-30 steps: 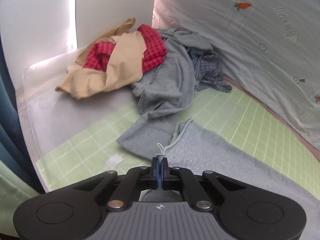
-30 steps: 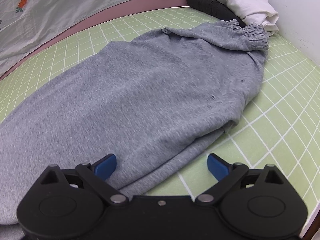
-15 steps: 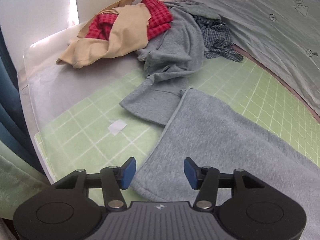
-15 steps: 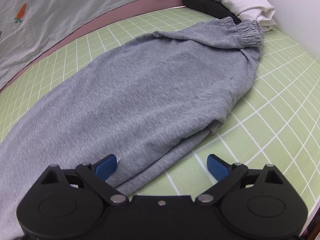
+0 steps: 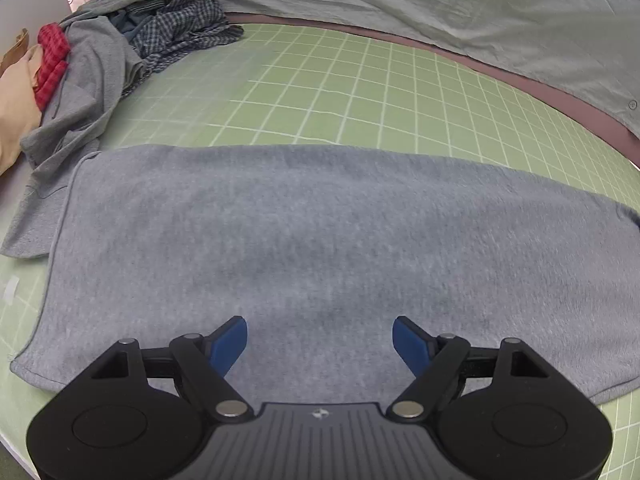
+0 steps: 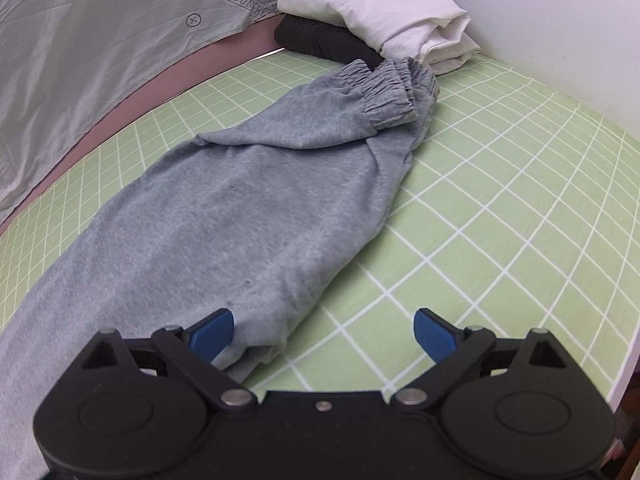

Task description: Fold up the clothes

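Note:
Grey sweatpants (image 5: 304,248) lie flat across the green grid mat (image 5: 360,92), folded lengthwise. My left gripper (image 5: 320,340) hangs over their near middle, its jaws opening with only the flat cloth below them and no grip on it. In the right wrist view the same sweatpants (image 6: 240,216) run away toward their elastic cuffs (image 6: 388,92) at the far end. My right gripper (image 6: 324,330) is open over the pants' near right edge, its left pad above the cloth and its right pad above the bare mat (image 6: 500,220).
A heap of unfolded clothes (image 5: 100,64) lies at the mat's far left: grey hoodie, checked shirt, red and tan pieces. A pale bedsheet (image 5: 440,12) runs along the far side. Folded white (image 6: 384,12) and black clothes (image 6: 324,42) are stacked by the wall beyond the cuffs.
My left gripper let go of the pants' drawstring, opened wide and swung right over the middle of the pants. The right gripper stayed open and slid toward the cuffs.

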